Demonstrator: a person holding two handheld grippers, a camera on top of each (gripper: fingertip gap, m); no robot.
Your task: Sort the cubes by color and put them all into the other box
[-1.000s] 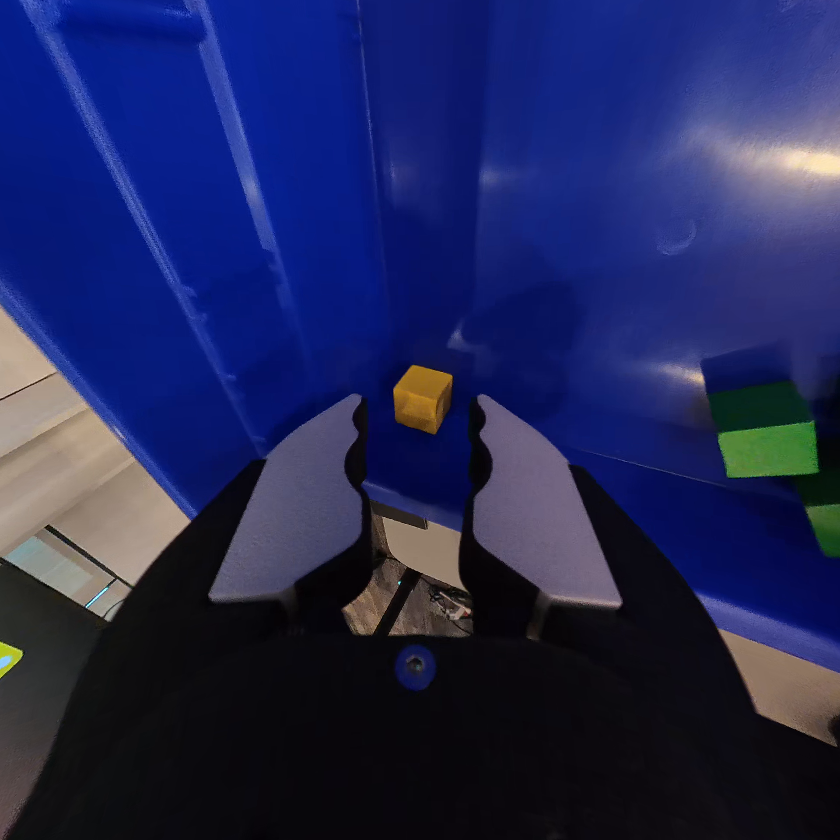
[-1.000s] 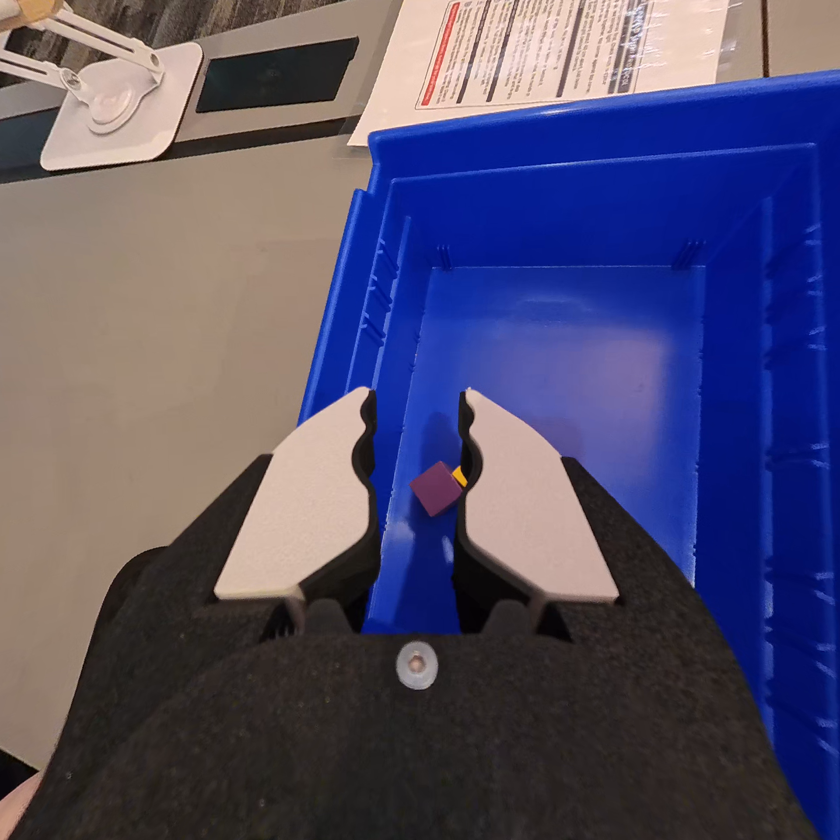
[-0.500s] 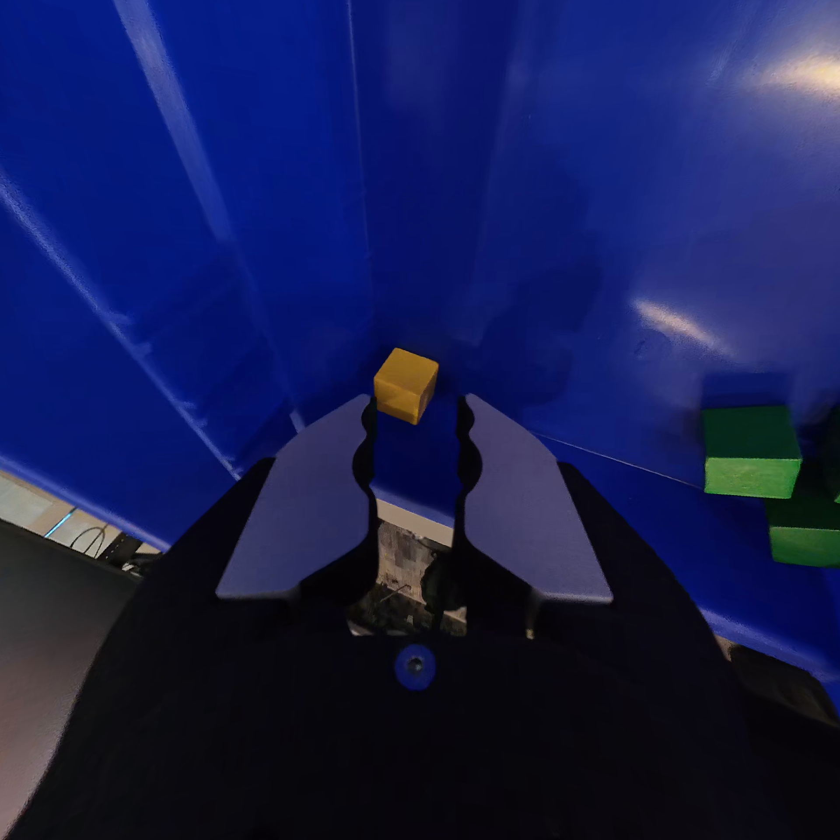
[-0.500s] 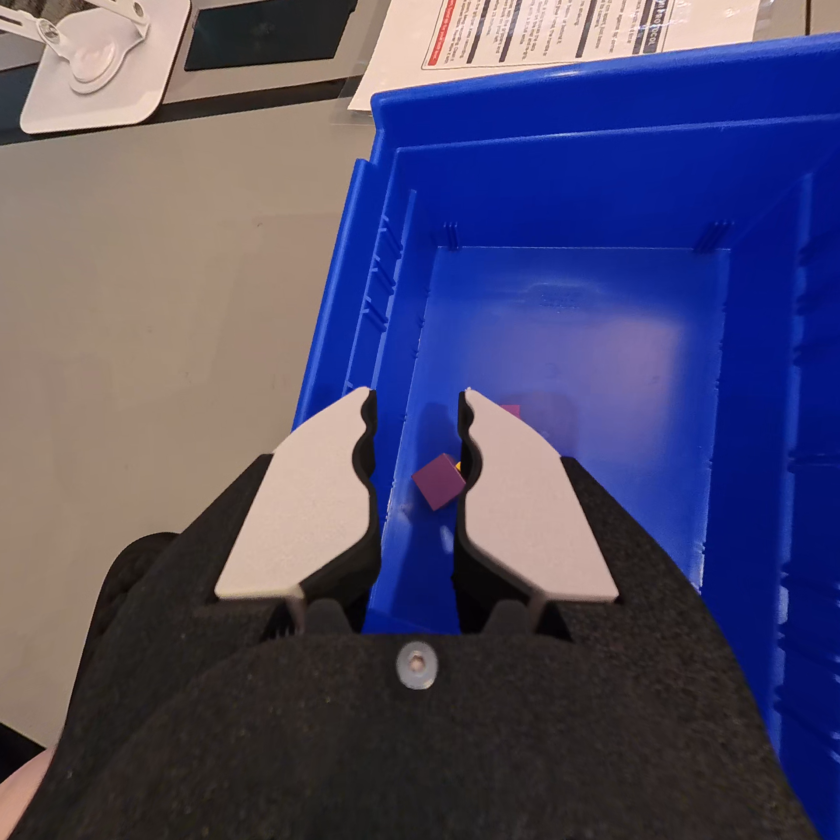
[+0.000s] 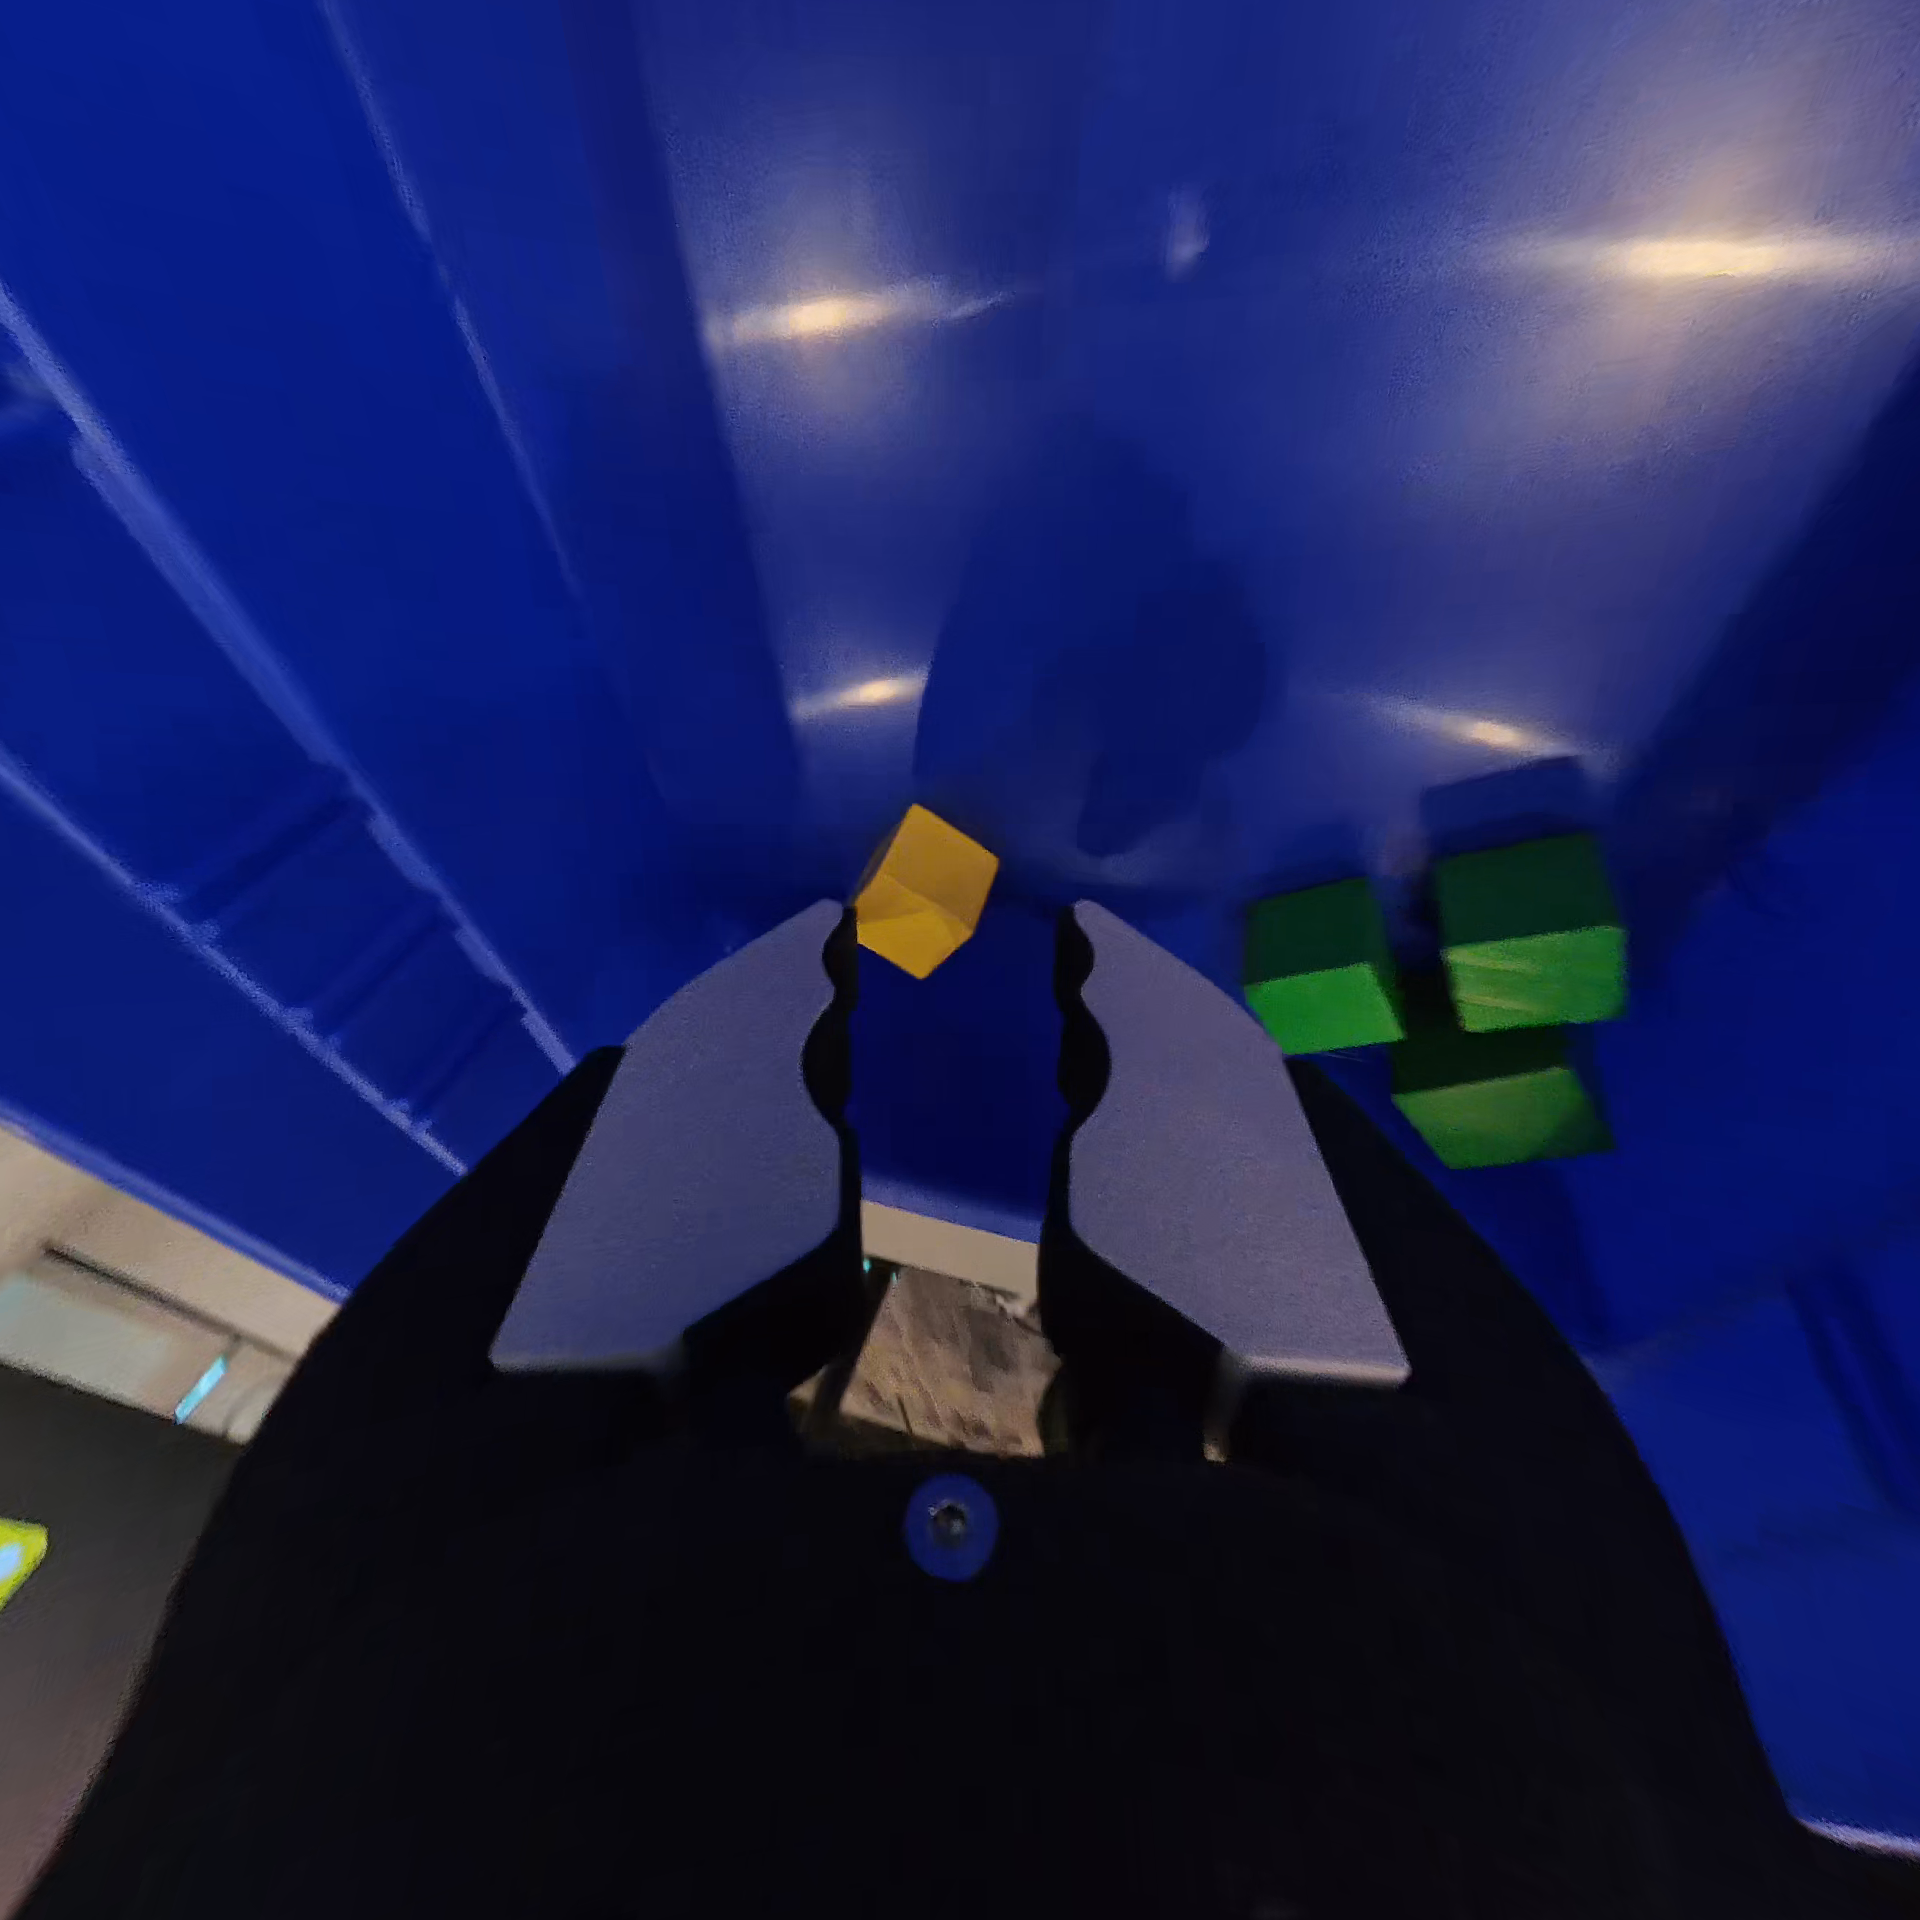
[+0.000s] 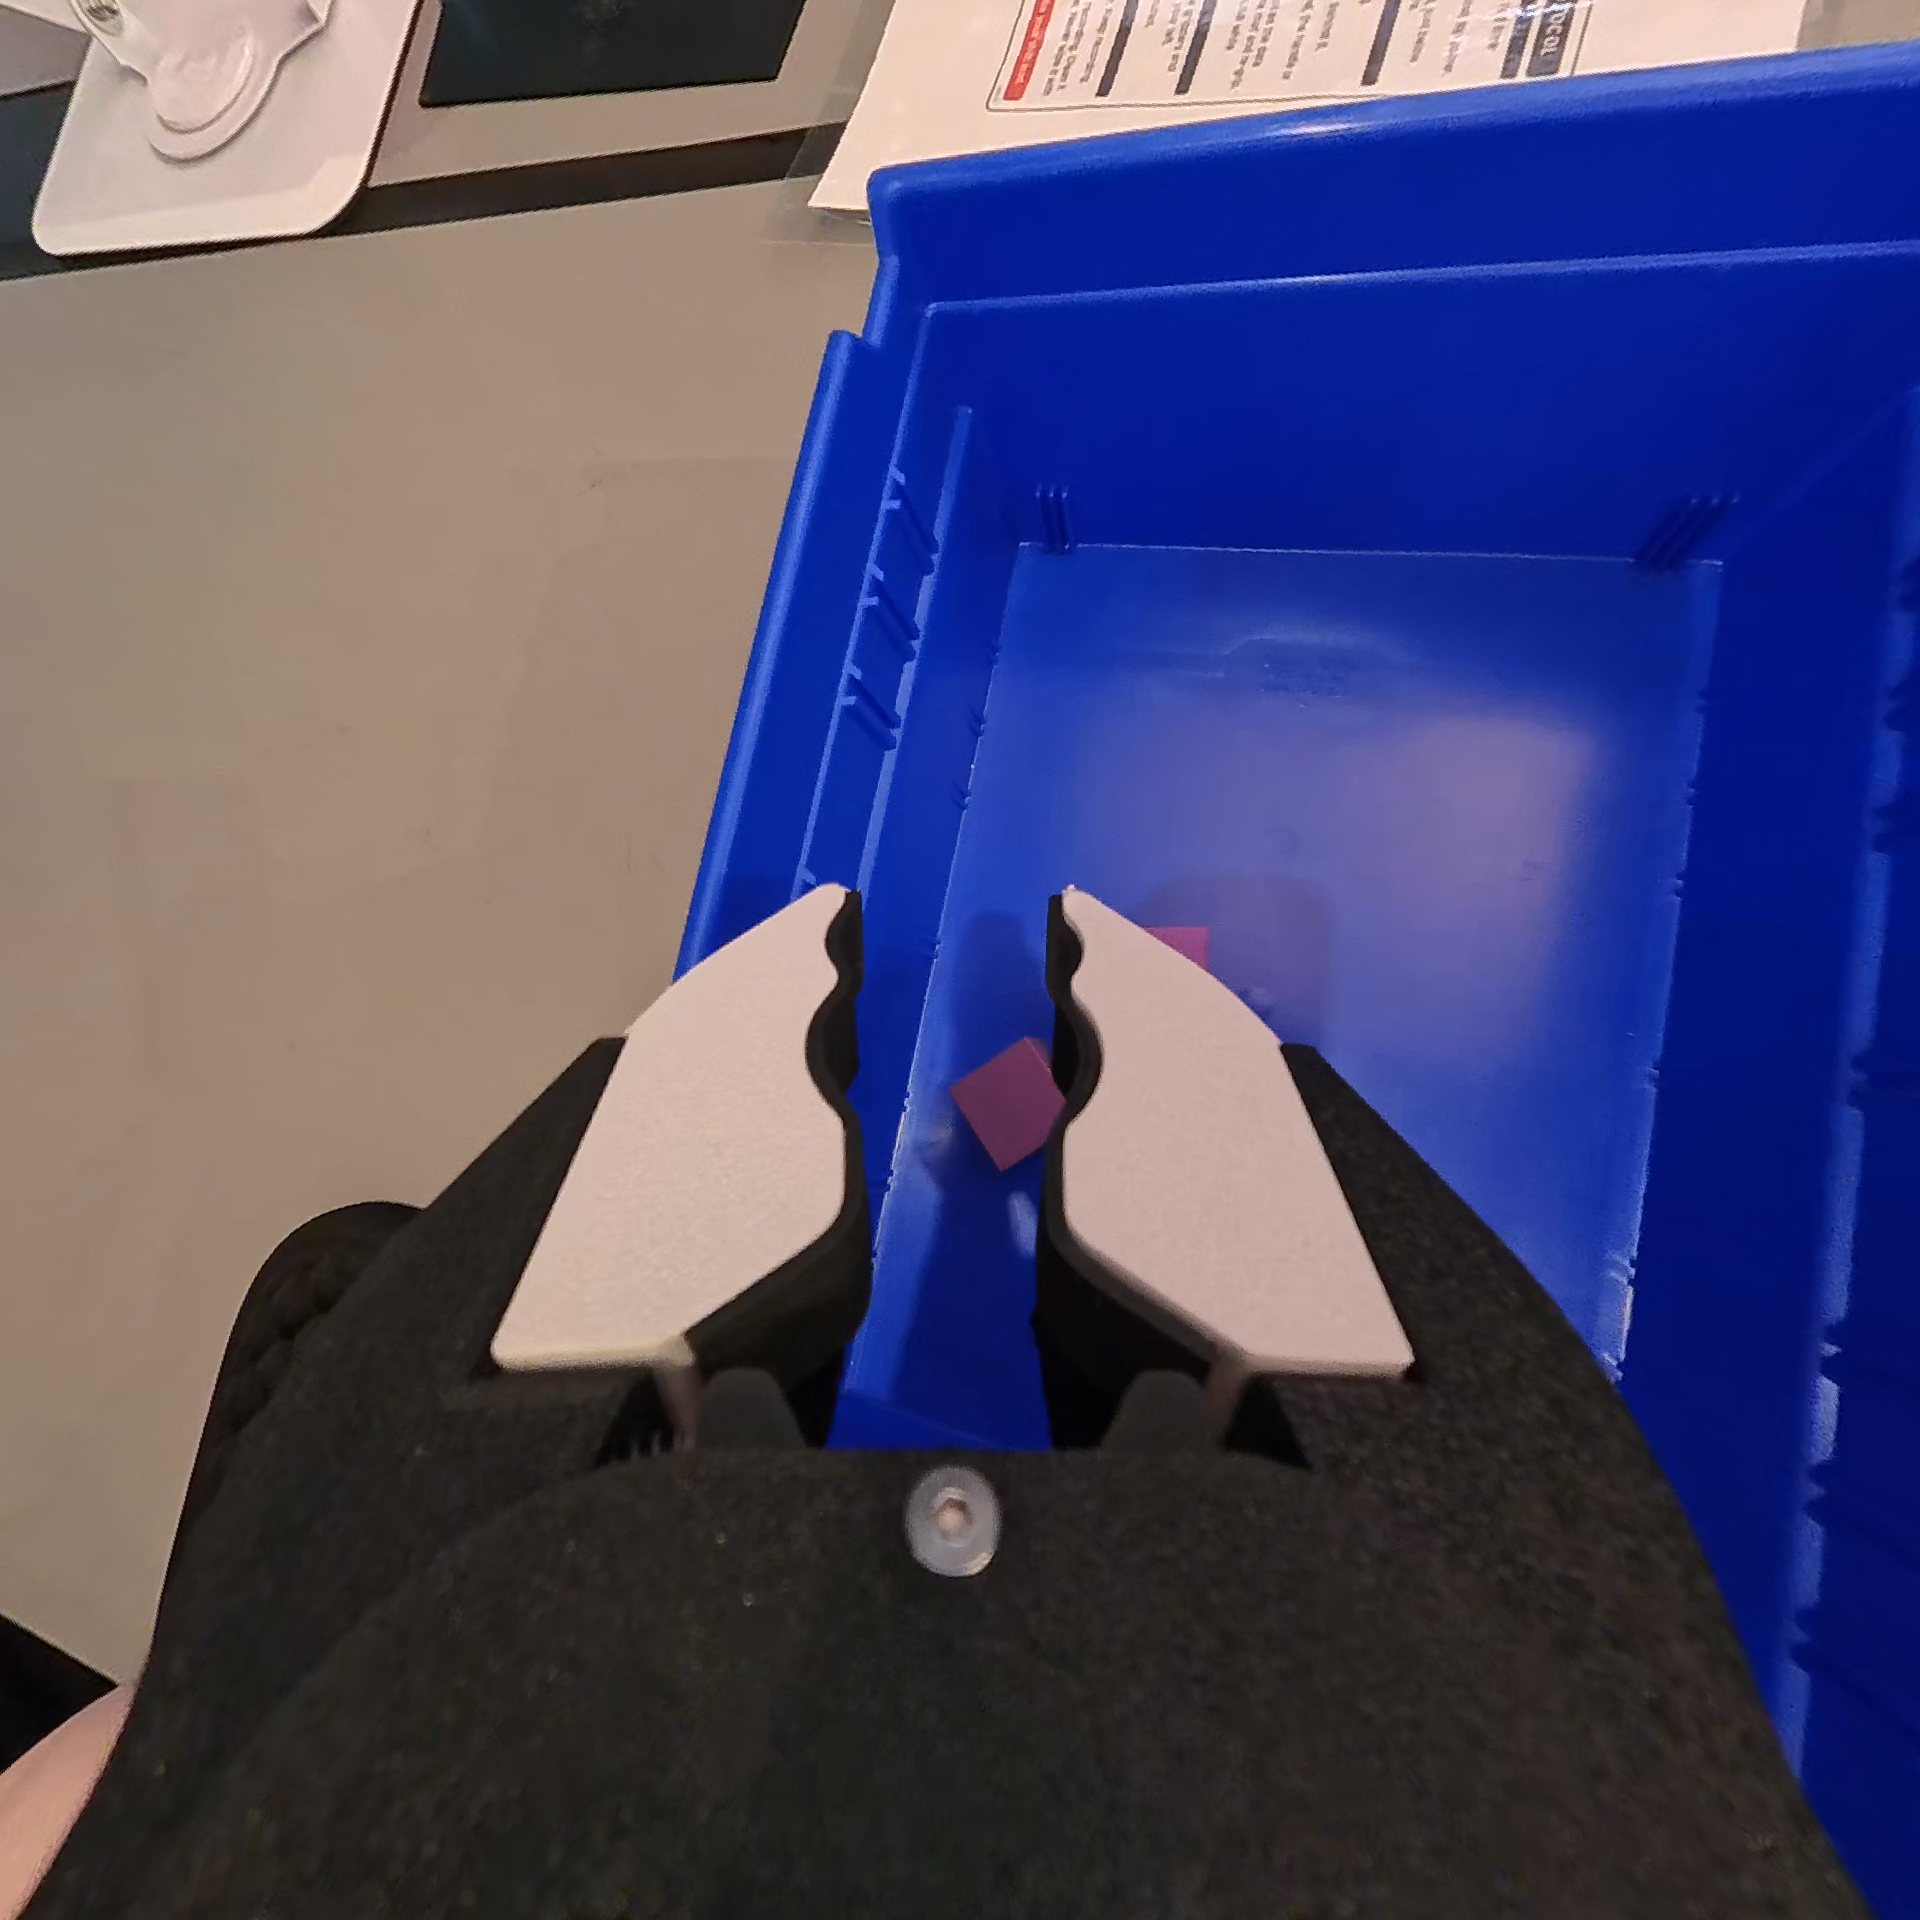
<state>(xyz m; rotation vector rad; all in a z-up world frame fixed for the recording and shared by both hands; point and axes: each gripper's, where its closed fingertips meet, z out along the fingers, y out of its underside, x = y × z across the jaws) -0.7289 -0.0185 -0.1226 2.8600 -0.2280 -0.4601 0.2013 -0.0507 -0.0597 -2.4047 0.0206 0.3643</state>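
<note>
In the left wrist view my left gripper point(image 5: 951, 914) is open inside a blue box point(image 5: 1195, 364). A yellow cube point(image 5: 925, 891) lies on the box floor just beyond the fingertips, near the left finger. Three green cubes point(image 5: 1320, 966) sit clustered to its right. In the right wrist view my right gripper point(image 6: 956, 904) is open and empty above another blue box point(image 6: 1351, 727). A purple cube point(image 6: 1008, 1103) lies on that box's floor between the fingers. A second purple cube point(image 6: 1179, 943) shows partly behind the right finger.
The right wrist view shows a grey table point(image 6: 364, 675) left of the box, a white stand base point(image 6: 208, 125) and a printed sheet point(image 6: 1299, 62) at the back. The left wrist view shows the box wall's ribs point(image 5: 312, 935) at left.
The left gripper has swung right and closer to the yellow cube, and all three green cubes have come into view. The right gripper has drawn back and up, and a second purple cube has appeared.
</note>
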